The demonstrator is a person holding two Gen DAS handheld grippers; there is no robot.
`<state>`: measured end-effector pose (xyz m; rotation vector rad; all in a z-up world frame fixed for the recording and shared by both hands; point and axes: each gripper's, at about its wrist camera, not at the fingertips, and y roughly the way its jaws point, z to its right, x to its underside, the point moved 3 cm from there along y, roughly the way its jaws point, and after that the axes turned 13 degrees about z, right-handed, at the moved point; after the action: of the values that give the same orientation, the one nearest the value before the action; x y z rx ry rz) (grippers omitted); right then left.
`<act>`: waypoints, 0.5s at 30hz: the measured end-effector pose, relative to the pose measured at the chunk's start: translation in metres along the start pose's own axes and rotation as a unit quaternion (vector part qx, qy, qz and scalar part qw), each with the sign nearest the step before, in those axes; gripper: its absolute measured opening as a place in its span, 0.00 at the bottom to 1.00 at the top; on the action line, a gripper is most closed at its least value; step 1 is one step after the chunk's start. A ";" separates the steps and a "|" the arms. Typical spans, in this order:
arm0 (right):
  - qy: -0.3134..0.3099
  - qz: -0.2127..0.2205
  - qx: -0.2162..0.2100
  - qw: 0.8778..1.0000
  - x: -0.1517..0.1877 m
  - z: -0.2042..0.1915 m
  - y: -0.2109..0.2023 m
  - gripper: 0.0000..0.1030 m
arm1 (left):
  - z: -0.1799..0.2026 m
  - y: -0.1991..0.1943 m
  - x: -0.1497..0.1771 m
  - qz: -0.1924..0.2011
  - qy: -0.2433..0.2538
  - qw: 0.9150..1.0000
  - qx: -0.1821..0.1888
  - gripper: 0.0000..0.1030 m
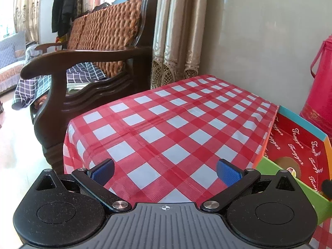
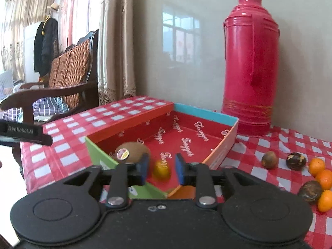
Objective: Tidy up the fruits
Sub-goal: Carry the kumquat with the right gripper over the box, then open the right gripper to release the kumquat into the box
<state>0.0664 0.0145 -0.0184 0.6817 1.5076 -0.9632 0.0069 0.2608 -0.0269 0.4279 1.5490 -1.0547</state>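
Right gripper [image 2: 160, 169], blue ribbed pads slightly apart, frames a blurred small orange fruit [image 2: 161, 169] untouched at lower centre inside the red cardboard box [image 2: 217, 155], beside a fuzzy stickered kiwi [image 2: 132, 151]. Left gripper [image 1: 165, 172] gapes over checked oilcloth [image 1: 166, 120].

Kiwi [image 2: 132, 152] in box [image 2: 220, 153]; flask [image 2: 250, 66] behind; 3 tangerines [image 2: 321, 174] right.

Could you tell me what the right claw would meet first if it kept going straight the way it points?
Probably the small orange fruit lying in the box, directly between the right claw pads; depth is unclear.
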 end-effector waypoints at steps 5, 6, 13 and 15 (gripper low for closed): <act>0.005 0.026 0.006 1.000 -0.006 0.003 -0.009 0.38 | 0.007 -0.003 0.000 0.002 0.007 1.000 0.005 1.00; 0.009 0.029 0.010 0.999 -0.007 0.005 -0.012 0.52 | 0.008 -0.003 0.000 0.002 0.008 1.000 0.006 1.00; 0.021 0.065 0.063 0.996 -0.013 0.028 -0.033 0.78 | 0.022 -0.008 0.002 -0.001 0.020 1.000 0.016 1.00; 0.023 0.068 0.082 0.994 -0.013 0.035 -0.038 0.85 | 0.029 -0.011 0.002 0.003 0.025 0.999 0.022 1.00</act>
<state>0.0540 -0.0329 0.0020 0.9190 1.4111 -0.9798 0.0147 0.2312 -0.0226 0.4915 1.5698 -1.0818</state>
